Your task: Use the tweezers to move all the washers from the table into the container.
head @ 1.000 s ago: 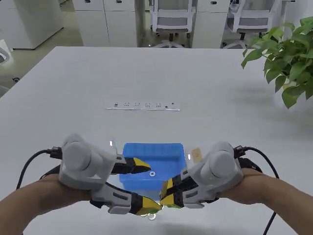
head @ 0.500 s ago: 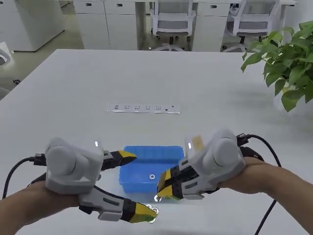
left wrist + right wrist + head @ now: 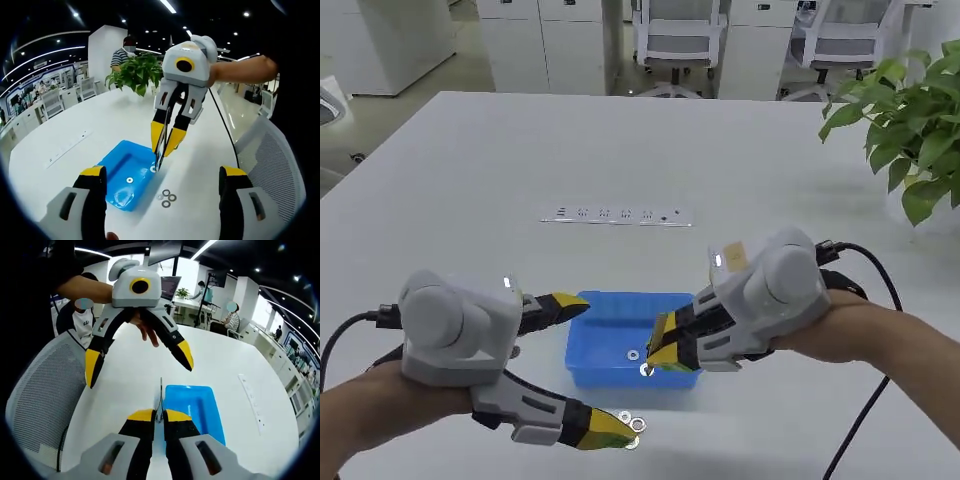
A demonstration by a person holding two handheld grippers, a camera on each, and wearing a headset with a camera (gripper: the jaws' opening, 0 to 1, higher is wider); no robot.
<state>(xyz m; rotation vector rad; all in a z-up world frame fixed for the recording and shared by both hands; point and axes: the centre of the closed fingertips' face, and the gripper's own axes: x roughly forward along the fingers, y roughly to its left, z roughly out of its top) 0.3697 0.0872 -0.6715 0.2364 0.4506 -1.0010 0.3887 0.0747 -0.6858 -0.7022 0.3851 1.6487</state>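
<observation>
A blue container sits on the white table in front of me, with one washer lying inside it. My right gripper is shut on thin metal tweezers. The tweezer tip hangs over the container's near rim and seems to pinch a washer. A small cluster of washers lies on the table just in front of the container. My left gripper stands open, one jaw by the container's left corner and the other beside the loose washers. In the right gripper view the tweezers point past the container.
A flush power strip is set into the table farther back. A potted plant stands at the right edge. Office chairs stand beyond the far edge. A mesh chair back is close to the near side.
My right gripper has lifted the tweezers from the loose washers up and back over the container's near rim. The left gripper has drawn away to the left.
</observation>
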